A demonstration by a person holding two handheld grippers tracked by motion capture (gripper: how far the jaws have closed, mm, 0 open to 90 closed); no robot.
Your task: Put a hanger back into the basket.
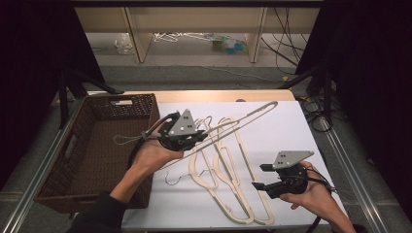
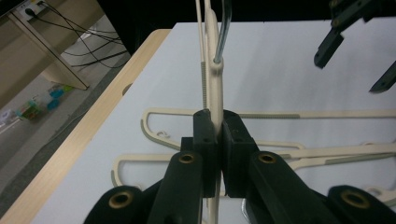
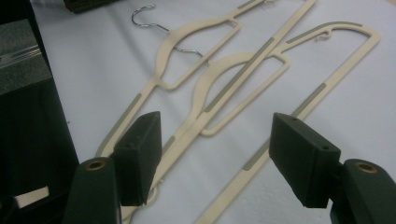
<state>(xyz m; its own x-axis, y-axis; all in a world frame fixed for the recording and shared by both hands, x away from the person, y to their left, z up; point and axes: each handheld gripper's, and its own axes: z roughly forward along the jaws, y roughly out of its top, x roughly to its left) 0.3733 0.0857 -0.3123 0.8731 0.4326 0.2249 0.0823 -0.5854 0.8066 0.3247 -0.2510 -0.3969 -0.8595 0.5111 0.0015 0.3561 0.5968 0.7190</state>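
no writing reads anywhere. your left gripper (image 1: 198, 137) clamps a cream hanger (image 1: 243, 117), long axis slanting toward the far right; your right gripper (image 1: 259, 175) gapes empty.

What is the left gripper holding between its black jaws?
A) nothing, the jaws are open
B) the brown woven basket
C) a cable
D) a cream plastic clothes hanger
D: in the left gripper view, the left gripper has its jaws shut on the thin cream plastic clothes hanger, lifted above the white table.

Both grippers are chunky black plastic, left gripper (image 1: 187, 138) and right gripper (image 1: 272, 177), each with brass-ringed pivots, a grey triangle plate with screws, plus dark sleeves.
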